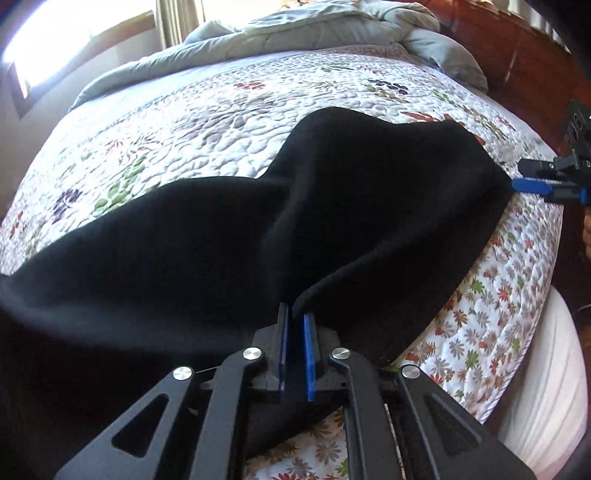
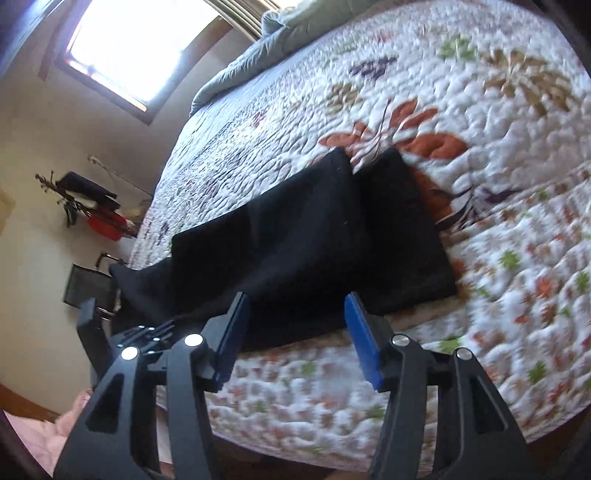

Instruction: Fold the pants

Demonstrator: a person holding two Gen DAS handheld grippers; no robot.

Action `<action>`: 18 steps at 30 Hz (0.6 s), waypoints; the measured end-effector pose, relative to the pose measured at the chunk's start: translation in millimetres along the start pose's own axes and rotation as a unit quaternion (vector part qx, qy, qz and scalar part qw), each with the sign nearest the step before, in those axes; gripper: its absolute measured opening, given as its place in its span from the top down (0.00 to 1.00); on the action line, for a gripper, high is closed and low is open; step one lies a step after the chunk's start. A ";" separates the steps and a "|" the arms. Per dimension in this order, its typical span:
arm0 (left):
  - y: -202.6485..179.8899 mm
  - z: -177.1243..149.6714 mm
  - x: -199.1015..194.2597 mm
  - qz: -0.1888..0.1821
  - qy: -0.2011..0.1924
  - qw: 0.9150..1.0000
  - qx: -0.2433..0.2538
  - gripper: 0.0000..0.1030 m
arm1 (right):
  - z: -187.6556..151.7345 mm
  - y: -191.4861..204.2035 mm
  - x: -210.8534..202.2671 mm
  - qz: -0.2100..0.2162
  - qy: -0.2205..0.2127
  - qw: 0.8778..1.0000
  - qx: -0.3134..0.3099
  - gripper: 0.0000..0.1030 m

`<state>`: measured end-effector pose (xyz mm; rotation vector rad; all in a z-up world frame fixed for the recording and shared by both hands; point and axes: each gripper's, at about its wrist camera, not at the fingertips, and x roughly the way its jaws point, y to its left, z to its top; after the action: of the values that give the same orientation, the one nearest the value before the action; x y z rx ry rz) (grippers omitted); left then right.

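Black pants (image 1: 221, 236) lie across a floral quilt (image 1: 207, 122) on a bed. My left gripper (image 1: 297, 314) is shut on an edge of the pants and lifts the cloth, which drapes down on both sides. My right gripper (image 1: 517, 183) shows at the right edge of the left wrist view, next to the far edge of the pants. In the right wrist view the pants (image 2: 314, 236) lie flat with two leg ends side by side, and my right gripper (image 2: 295, 306) is open just in front of their near edge, holding nothing.
A grey duvet (image 1: 295, 33) is bunched at the far end of the bed. A wooden headboard (image 1: 517, 55) stands at the right. A window (image 2: 144, 48) and a wall shelf with objects (image 2: 92, 206) are at the left.
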<state>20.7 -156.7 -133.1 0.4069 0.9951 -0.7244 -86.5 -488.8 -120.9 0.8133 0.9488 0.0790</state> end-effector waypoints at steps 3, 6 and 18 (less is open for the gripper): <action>0.6 1.5 2.1 0.000 -0.001 1.000 -0.009 0.93 | 4.9 -8.2 20.2 0.015 0.014 0.998 0.057 0.45; 1.0 1.4 -0.1 0.003 -0.002 1.000 -0.009 0.93 | 11.5 -22.1 37.2 0.082 0.001 0.987 0.136 0.45; -28.1 4.4 -39.6 0.017 -0.054 0.998 0.018 0.89 | 26.4 19.7 5.2 -0.052 -0.063 0.993 0.083 0.95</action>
<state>-10.2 -164.8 -96.3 0.4108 0.8729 -0.7269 -58.1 -488.2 -103.3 0.9099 0.8849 -0.1426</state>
